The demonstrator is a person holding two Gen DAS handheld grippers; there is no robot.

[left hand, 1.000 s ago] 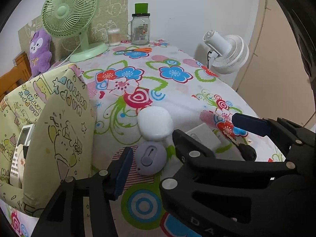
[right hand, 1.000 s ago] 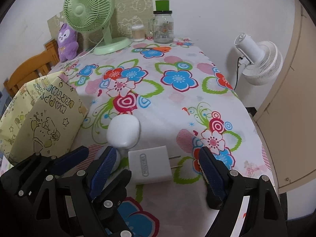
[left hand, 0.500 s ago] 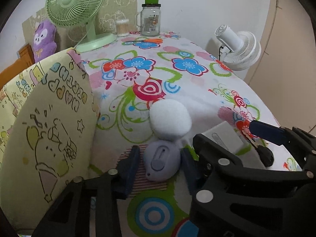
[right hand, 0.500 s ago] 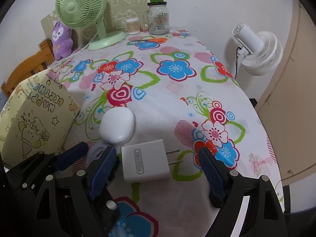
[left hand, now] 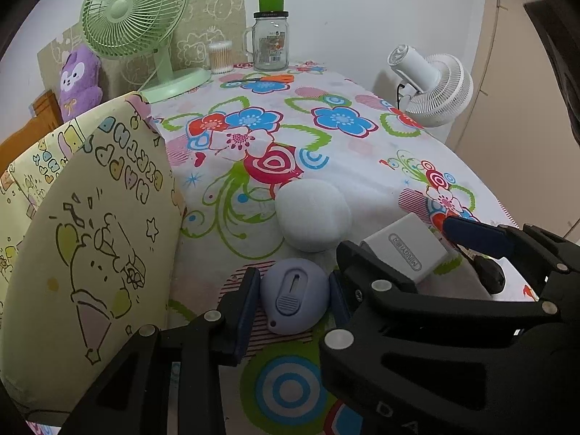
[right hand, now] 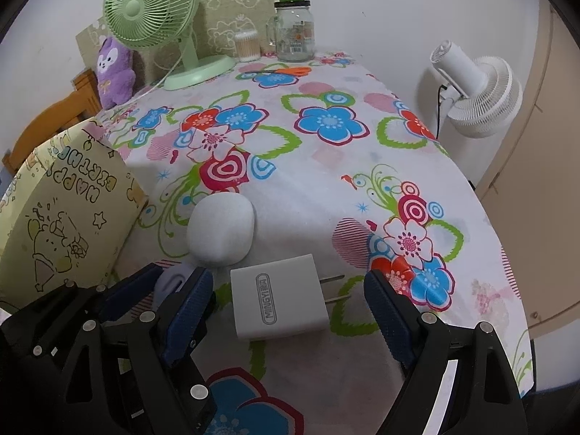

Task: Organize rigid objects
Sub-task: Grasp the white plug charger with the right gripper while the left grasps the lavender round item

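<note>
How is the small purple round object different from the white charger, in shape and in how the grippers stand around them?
The purple round object is oval with a slider on top; the white charger is a flat block with two metal prongs. The left gripper is shut on the purple object, while the right gripper stands open around the charger, pads not touching. Both lie on the flowered tablecloth.

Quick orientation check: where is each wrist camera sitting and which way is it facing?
Left wrist: on the left gripper, looking down its fingers across the flowered table; pads shut on the lilac round gadget.
Right wrist: on the right gripper, same way; open pads straddle the white charger.
Shared: charger, white pouch, green fan, yellow gift bag; each sees the other gripper.
</note>
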